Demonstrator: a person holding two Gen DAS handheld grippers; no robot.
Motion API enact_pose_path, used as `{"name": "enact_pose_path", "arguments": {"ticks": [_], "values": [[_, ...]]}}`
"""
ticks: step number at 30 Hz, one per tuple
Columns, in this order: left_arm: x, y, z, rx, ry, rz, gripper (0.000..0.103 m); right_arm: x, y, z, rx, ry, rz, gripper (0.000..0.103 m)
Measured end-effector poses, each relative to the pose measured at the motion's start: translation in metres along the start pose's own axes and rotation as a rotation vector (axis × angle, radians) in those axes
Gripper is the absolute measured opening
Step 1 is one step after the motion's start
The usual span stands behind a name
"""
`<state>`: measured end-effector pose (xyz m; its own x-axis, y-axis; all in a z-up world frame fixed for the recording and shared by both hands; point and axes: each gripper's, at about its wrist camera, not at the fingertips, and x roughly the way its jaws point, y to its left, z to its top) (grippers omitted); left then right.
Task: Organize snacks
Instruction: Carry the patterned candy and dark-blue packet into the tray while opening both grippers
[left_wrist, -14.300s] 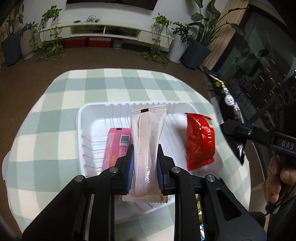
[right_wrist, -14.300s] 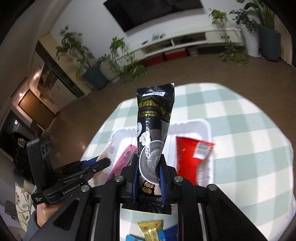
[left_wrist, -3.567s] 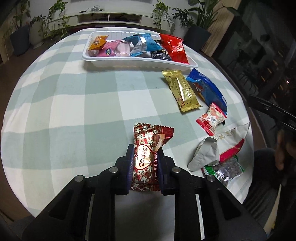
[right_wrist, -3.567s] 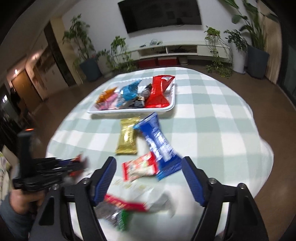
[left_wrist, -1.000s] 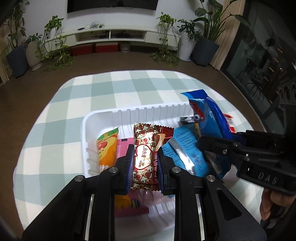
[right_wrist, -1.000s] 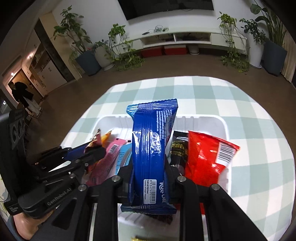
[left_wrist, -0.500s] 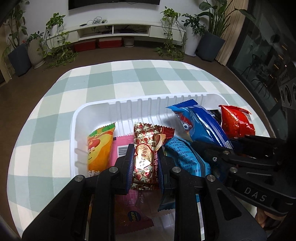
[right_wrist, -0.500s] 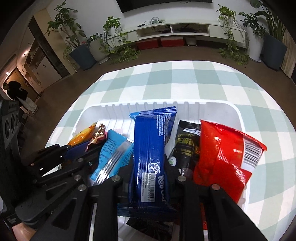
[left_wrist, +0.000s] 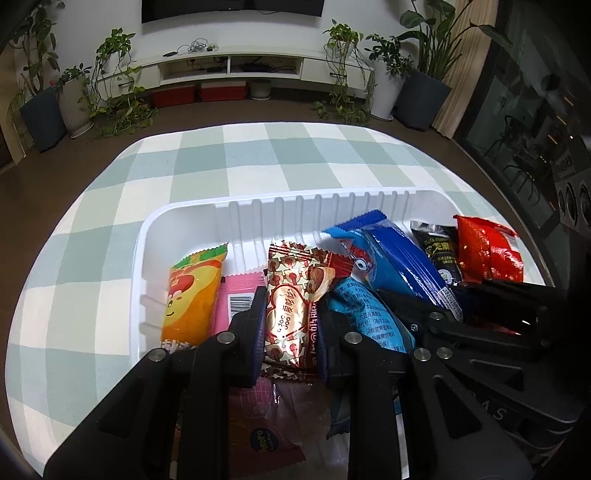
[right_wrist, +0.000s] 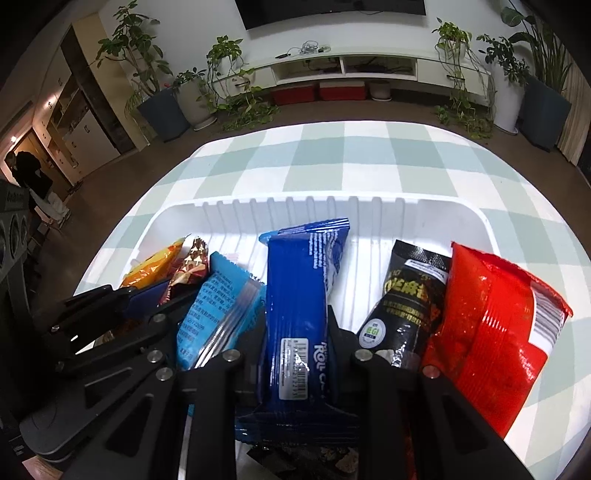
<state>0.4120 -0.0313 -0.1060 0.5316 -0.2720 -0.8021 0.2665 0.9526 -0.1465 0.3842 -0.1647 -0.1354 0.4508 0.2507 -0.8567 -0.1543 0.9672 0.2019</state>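
Observation:
In the left wrist view my left gripper (left_wrist: 290, 306) is shut on a red-and-gold heart-label snack (left_wrist: 295, 291), low inside the white tray (left_wrist: 155, 221). It sits between a pink pack (left_wrist: 236, 295) and a light blue pack (left_wrist: 365, 314). My right gripper (right_wrist: 295, 325) is shut on a dark blue roll-cake pack (right_wrist: 299, 288), which stands lengthwise in the tray (right_wrist: 369, 199) between the light blue pack (right_wrist: 218, 314) and a black pack (right_wrist: 406, 302). The two grippers are side by side, close together.
An orange pack (left_wrist: 192, 291) lies at the tray's left end and a red bag (right_wrist: 491, 332) at its right end. The tray rests on a green-and-white checked tablecloth (left_wrist: 258, 155). Potted plants and a low TV bench stand beyond the table.
Both grippers have come down into the tray with their snacks. The dark blue pack now lies lower among the other packs. Over the last half second little has moved.

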Motion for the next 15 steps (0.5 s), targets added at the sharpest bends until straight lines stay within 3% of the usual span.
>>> {"name": "enact_pose_path", "arguments": {"ticks": [2,6,13,15], "values": [[-0.004,0.001,0.000,-0.014,-0.008,0.003,0.023,-0.006,0.002,0.001,-0.003,-0.016,-0.014,0.030],[-0.014,0.002,-0.001,-0.023,-0.022,0.020,0.024,-0.016,0.000,0.002,-0.003,-0.040,-0.025,0.046],[-0.032,0.001,-0.001,-0.021,-0.054,0.032,0.052,-0.040,-0.005,0.005,0.027,-0.090,-0.002,0.051],[-0.037,-0.002,-0.002,-0.007,-0.057,0.033,0.057,-0.054,-0.006,0.004,0.035,-0.115,0.013,0.058]]}}
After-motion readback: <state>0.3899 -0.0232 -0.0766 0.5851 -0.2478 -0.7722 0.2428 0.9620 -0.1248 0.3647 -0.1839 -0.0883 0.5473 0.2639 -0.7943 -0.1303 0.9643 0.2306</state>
